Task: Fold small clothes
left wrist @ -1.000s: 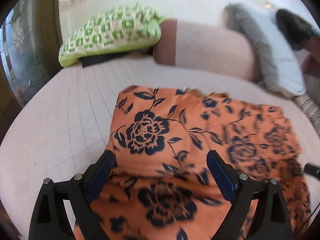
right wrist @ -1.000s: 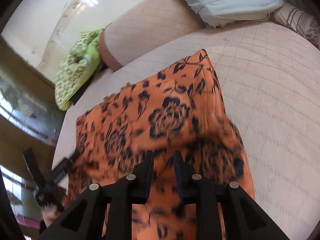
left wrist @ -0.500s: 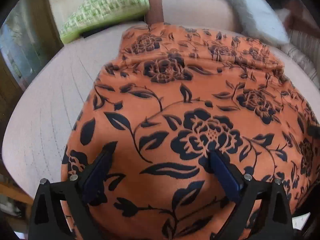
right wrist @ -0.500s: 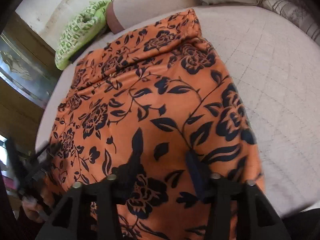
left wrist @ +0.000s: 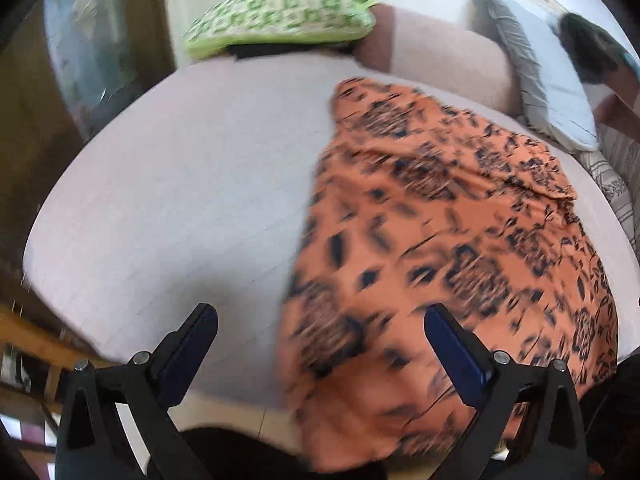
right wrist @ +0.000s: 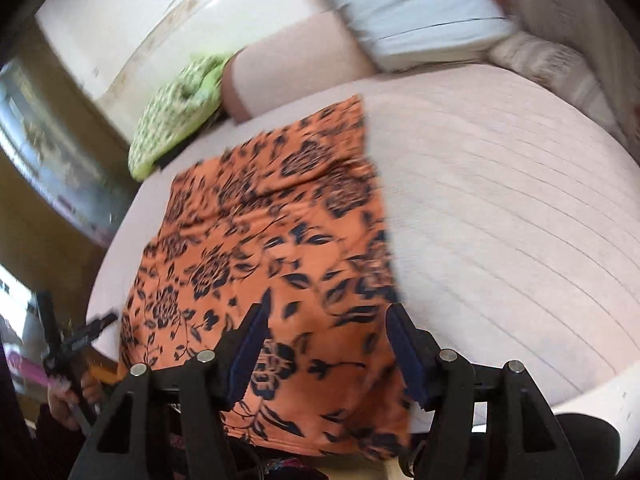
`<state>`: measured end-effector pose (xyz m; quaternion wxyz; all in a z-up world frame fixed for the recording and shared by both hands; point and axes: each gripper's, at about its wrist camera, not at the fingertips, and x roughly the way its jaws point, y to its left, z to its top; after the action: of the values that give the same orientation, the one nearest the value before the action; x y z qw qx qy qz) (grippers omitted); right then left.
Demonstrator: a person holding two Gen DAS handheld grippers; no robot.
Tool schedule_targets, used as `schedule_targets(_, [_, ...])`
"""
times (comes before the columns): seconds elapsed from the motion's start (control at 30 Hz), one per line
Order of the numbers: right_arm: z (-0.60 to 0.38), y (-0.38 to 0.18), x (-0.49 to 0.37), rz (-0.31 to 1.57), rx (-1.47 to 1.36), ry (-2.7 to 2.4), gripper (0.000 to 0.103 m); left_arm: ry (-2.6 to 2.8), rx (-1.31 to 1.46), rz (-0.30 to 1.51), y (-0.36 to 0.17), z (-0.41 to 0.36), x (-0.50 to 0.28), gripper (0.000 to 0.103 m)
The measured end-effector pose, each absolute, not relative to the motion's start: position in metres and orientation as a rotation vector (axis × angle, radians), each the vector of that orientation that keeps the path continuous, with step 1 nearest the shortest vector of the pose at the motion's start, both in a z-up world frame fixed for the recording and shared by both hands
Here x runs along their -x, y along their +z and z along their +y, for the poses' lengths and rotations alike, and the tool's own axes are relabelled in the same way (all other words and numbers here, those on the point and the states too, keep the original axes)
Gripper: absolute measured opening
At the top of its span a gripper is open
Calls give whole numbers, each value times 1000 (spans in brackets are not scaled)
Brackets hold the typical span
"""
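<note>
Both grippers empty: left gripper [left wrist: 320,330] wide open, right gripper [right wrist: 326,322] just opening, above orange floral garment [right wrist: 260,248].

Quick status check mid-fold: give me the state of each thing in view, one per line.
Orange floral garment: spread flat on the bed, near edge hanging over the bed's front, released.
Left gripper: jaws wide open, nothing held.
Right gripper: jaws have just been opening, above the garment, pads not pressing it.
Green patterned pillow: lying at the bed's far end.
</note>
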<state>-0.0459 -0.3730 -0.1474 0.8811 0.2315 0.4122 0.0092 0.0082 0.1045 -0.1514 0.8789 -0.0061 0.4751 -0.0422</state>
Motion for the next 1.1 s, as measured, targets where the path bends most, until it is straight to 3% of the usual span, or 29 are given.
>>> schedule_targets(0.27, [-378,-172,54,935,-599,28,65,-45,-8,1062,-163,139,31,103])
schedule_targets(0.43, [-353,-183,50,984,-534,43,65,-91,-6,1127,-180,130,36,84])
schedule_targets(0.5, [-348,-186,50,997,-527,48,65,-114,4,1149,-188,123,34,82])
schedule_targets(0.77, [-352,-191,52,1029,-514,28,65,-168,53,1209,-204,102,13,82])
schedule_targets(0.83, [-364,-194,54,1034,-554,8,65,-186,86,1233,-211,102,9,64])
schedule_targets(0.87, [-369,-195,55,1038,-570,3,65,-190,84,1237,-213,101,9,64])
schedule_targets(0.93, [-380,-200,57,1050,-613,1,65,-211,56,1210,-210,99,12,50])
schedule_targets(1.0, [-387,-205,58,1066,-640,0,65,-242,20,1189,-207,95,15,42])
schedule_targets(1.1, [-392,-213,56,1091,-672,8,65,-262,21,1189,-207,92,13,42])
